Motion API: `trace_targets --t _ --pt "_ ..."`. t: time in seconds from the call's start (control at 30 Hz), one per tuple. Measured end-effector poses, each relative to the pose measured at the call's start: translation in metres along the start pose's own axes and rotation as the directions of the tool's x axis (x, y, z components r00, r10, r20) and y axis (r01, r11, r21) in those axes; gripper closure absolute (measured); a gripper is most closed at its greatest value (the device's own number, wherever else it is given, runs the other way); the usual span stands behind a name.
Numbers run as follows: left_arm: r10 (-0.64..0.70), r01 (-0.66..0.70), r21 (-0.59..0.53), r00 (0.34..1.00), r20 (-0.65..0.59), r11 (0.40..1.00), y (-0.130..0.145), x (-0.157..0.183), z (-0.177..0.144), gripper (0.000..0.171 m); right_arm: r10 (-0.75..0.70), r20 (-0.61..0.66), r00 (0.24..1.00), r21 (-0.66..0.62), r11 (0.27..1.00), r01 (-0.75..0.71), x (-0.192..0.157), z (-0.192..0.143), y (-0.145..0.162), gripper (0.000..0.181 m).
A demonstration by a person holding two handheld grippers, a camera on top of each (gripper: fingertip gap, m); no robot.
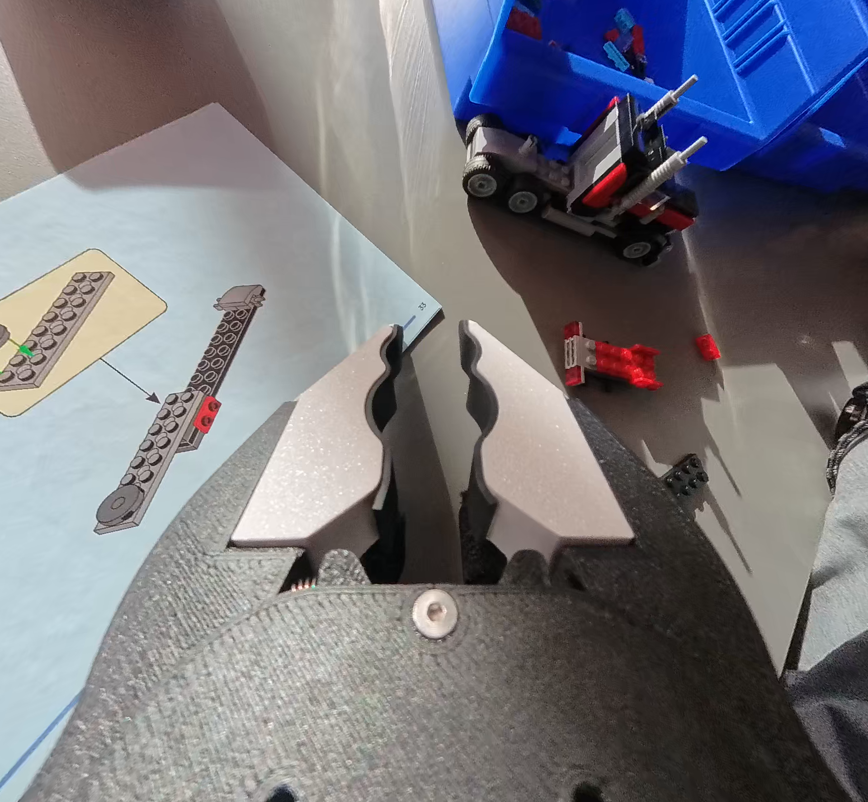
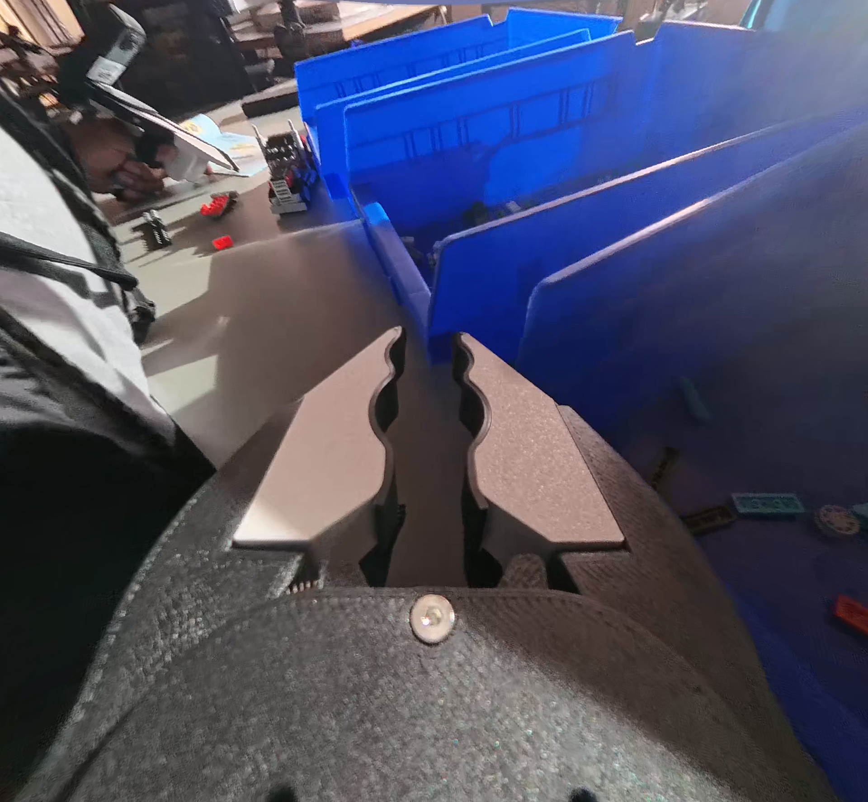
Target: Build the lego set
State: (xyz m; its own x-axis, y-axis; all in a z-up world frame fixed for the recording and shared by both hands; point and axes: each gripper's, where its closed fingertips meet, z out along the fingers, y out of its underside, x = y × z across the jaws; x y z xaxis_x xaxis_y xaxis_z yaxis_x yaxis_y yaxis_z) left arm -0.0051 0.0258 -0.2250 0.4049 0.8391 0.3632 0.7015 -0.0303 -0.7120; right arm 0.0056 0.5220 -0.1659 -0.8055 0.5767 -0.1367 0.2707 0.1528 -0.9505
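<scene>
Built so far: a black, red and grey brick truck cab with wheels and two grey exhaust stacks (image 1: 587, 178) stands on the dark counter (image 1: 775, 291), right against the front of the blue plastic parts bin (image 1: 704, 89).
Partly built: a small red and grey brick sub-assembly (image 1: 610, 359) lies nearer than the truck, with a single loose red brick (image 1: 708, 346) and a black studded plate (image 1: 686, 475) lying near it.
Left to do: judging by the open pale-blue instruction booklet (image 1: 141, 225), well left of the truck, a long grey plate section is not yet assembled.
Left gripper (image 1: 430, 333): fingers apart, empty, over the booklet's corner.
Right gripper (image 2: 428, 340): fingers apart, empty, by the bin's front edge.
In the way: bin dividers (image 2: 610, 263) wall off loose pieces.
</scene>
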Motion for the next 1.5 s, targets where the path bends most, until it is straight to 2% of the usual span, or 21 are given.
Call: trace_targets --t 0.23,0.37,0.47,0.57,0.67,0.73,0.77,0.83,0.9,1.0,1.1,1.17,1.27,1.4,1.5 --pt "0.015 -0.015 0.010 1.000 -0.021 1.000 0.000 0.004 -0.002 0.145 -0.014 -0.011 1.000 -0.054 0.998 0.013 -0.019 0.028 -0.001 0.157" --pt "0.004 -0.001 0.034 0.998 -0.061 0.999 -0.002 0.007 -0.005 0.145 -0.046 -0.080 0.996 -0.098 0.994 0.038 -0.019 0.034 -0.002 0.157" --pt "-0.022 0.027 0.056 0.995 -0.095 0.998 -0.005 0.008 -0.007 0.145 -0.073 -0.169 0.983 -0.150 0.988 0.047 -0.011 0.025 -0.006 0.152" --pt "-0.043 0.051 0.062 0.991 -0.126 0.997 -0.006 0.008 -0.009 0.145 -0.142 -0.287 0.947 -0.228 0.971 0.076 0.005 0.002 -0.024 0.152" --pt "-0.055 0.064 0.055 0.986 -0.159 0.996 -0.006 0.011 -0.009 0.145 -0.293 -0.345 0.892 -0.299 0.935 0.191 0.020 -0.013 -0.063 0.153" --pt "-0.059 0.069 0.047 0.981 -0.186 0.997 -0.006 0.013 -0.009 0.145 -0.457 -0.304 0.836 -0.393 0.859 0.327 0.029 -0.009 -0.091 0.153" --pt "-0.058 0.069 0.046 0.978 -0.200 0.997 -0.006 0.014 -0.009 0.144 -0.554 -0.246 0.795 -0.447 0.793 0.415 0.035 -0.001 -0.101 0.154" --pt "-0.055 0.067 0.048 0.972 -0.228 0.997 -0.006 0.017 -0.011 0.144 -0.710 -0.105 0.697 -0.554 0.623 0.551 0.059 0.021 -0.113 0.155" --pt "-0.049 0.065 0.055 0.967 -0.249 0.996 -0.007 0.020 -0.013 0.143 -0.779 0.075 0.622 -0.620 0.453 0.641 0.090 0.050 -0.113 0.155" --pt "-0.034 0.056 0.075 0.966 -0.257 0.996 -0.008 0.022 -0.015 0.142 -0.790 0.323 0.521 -0.644 0.219 0.733 0.136 0.095 -0.102 0.158" --pt "-0.014 0.041 0.099 0.967 -0.255 0.994 -0.010 0.023 -0.018 0.142 -0.722 0.534 0.440 -0.636 0.000 0.772 0.172 0.128 -0.081 0.160" --pt "-0.004 0.034 0.117 0.969 -0.248 0.993 -0.012 0.023 -0.020 0.142 -0.641 0.640 0.423 -0.627 -0.118 0.770 0.189 0.138 -0.061 0.160" --pt "0.001 0.034 0.139 0.971 -0.240 0.990 -0.013 0.023 -0.022 0.141 -0.542 0.716 0.440 -0.625 -0.217 0.750 0.210 0.143 -0.037 0.162" --pt "-0.006 0.045 0.154 0.969 -0.247 0.987 -0.015 0.022 -0.025 0.141 -0.477 0.736 0.481 -0.621 -0.194 0.759 0.212 0.152 -0.017 0.167" --pt "-0.013 0.050 0.141 0.967 -0.255 0.989 -0.014 0.023 -0.023 0.141 -0.451 0.763 0.463 -0.605 -0.243 0.759 0.214 0.153 -0.008 0.169"
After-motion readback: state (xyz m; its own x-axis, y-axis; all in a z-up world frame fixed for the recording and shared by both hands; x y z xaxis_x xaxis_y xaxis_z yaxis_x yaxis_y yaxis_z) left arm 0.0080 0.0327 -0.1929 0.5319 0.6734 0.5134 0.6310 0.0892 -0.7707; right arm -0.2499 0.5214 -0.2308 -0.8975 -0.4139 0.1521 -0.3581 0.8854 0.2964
